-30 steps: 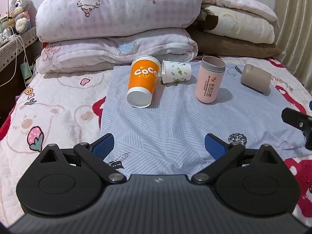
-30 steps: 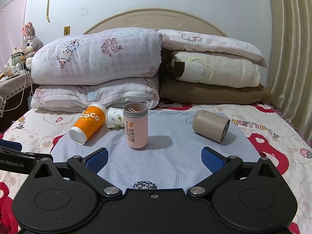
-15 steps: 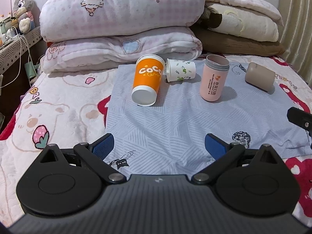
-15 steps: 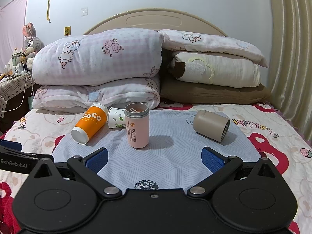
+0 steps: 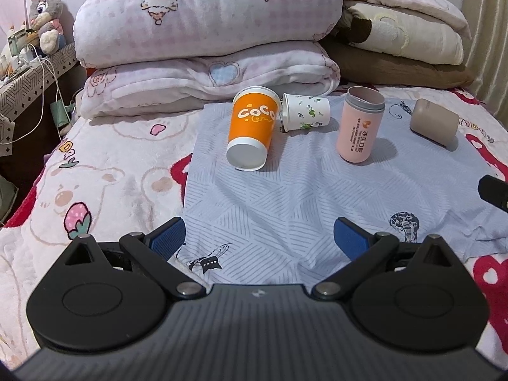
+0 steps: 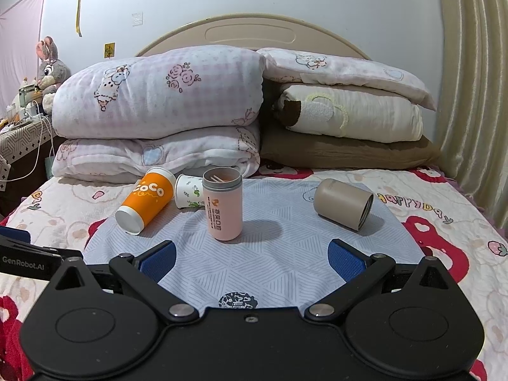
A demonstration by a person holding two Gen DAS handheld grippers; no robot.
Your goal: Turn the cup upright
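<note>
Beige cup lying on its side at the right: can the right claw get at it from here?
Probably yes. The right claw is open, and only bare blue cloth lies between it and the beige cup; the pink cup stands off to the left.

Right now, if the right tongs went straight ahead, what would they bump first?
Probably the upright pink cup, slightly left of the right tongs' centre line. Depth is unclear, so they might slip past its right side instead.

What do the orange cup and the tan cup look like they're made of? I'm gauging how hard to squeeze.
Orange cup: likely paper, with a printed matte wall and a white rolled rim and base. Tan cup: probably hard plastic or coated metal, with a smooth, even satin surface and a dark, thick rim at its mouth; the pictures can't settle which.
</note>
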